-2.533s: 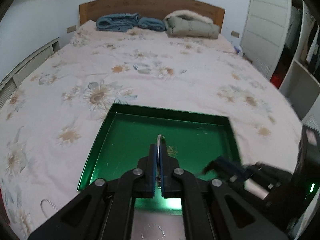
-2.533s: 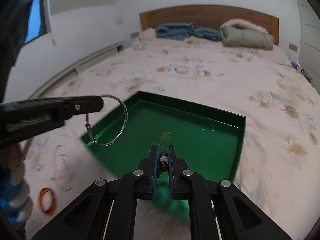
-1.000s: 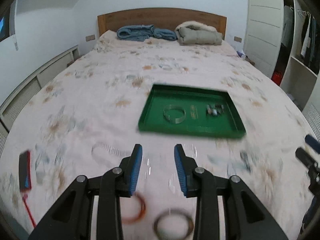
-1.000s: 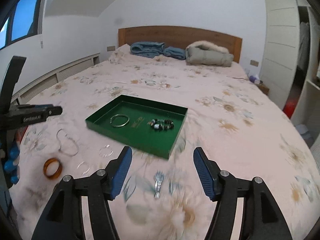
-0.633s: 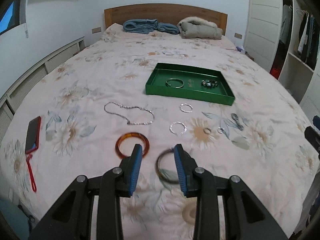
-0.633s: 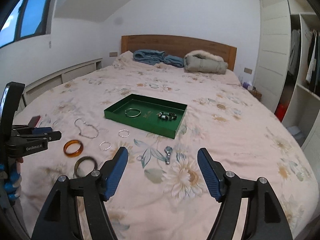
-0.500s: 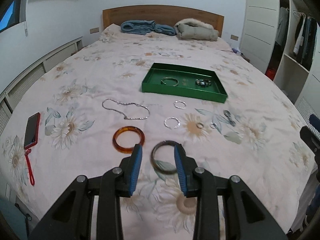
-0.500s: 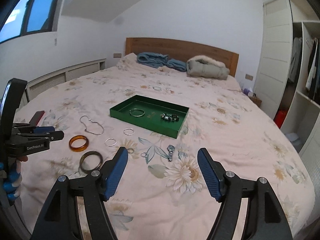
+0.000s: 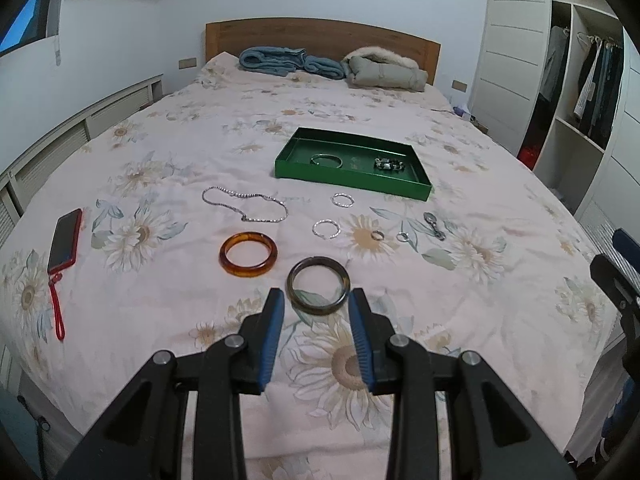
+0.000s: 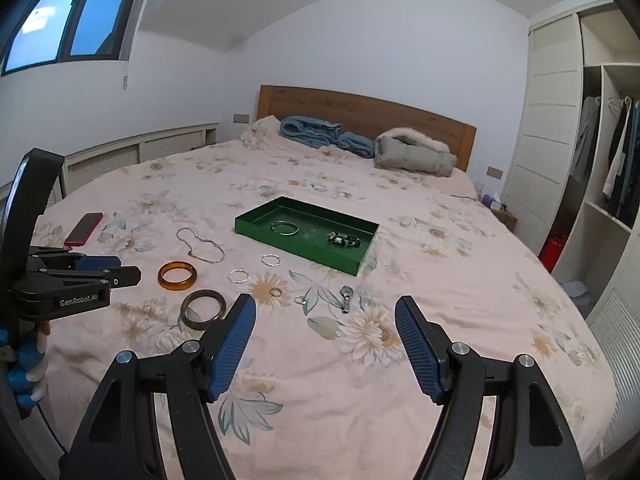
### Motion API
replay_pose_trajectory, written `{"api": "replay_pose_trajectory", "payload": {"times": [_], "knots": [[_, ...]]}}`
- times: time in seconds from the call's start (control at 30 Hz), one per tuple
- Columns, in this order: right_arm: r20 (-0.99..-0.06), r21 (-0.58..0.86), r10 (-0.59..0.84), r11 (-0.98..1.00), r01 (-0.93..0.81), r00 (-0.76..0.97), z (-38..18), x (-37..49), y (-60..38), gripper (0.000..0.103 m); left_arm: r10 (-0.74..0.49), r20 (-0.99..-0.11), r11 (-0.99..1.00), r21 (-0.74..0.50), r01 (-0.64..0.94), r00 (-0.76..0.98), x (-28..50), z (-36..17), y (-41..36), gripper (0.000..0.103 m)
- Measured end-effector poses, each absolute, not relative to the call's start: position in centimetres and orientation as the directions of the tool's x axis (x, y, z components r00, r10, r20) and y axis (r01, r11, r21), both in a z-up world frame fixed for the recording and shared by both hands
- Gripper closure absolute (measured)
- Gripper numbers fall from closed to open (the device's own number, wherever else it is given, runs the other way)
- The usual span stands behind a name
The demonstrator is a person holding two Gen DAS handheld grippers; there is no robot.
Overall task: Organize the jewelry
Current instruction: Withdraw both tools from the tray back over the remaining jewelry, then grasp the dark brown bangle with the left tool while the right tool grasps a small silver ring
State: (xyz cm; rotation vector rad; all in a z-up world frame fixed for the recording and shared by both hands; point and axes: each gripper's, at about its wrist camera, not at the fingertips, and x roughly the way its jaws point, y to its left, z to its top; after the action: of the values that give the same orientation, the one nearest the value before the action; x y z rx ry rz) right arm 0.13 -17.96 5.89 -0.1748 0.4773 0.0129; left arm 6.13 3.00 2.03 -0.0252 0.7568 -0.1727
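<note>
While both grippers hang empty, left gripper [image 9: 316, 312] part open above the dark bangle [image 9: 319, 286], right gripper [image 10: 325, 320] wide, a pinch on the bangle's rim may slip on the soft bed [image 9: 500, 300], far from the tray [image 9: 416, 191].

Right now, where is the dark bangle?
In the left wrist view the dark bangle lies flat on the bedspread just beyond the open left gripper, to the right of the amber bangle.
</note>
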Motion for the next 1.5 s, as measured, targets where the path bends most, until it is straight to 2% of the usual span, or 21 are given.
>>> {"api": "replay_pose_trajectory", "payload": {"times": [0.53,0.83,1.5], "knots": [[-0.451,-0.168,-0.036,0.985,-0.045,0.892,5.6,-2.2,-18.1,0.029,-0.172,-0.67,0.985,-0.129,0.115,0.722,3.9,1.1,3.2,0.071],[-0.472,-0.161,-0.03,0.985,-0.053,0.881,5.0,-1.7,-18.2,0.029,-0.179,-0.695,0.984,-0.132,0.12,0.697,4.4,-0.1,2.8,0.071],[-0.589,0.039,0.071,0.997,-0.059,0.805,-0.5,4.6,-22.7,0.029,-0.19,-0.77,0.979,-0.196,0.059,0.609,11.8,-6.5,4.4,0.072]]}}
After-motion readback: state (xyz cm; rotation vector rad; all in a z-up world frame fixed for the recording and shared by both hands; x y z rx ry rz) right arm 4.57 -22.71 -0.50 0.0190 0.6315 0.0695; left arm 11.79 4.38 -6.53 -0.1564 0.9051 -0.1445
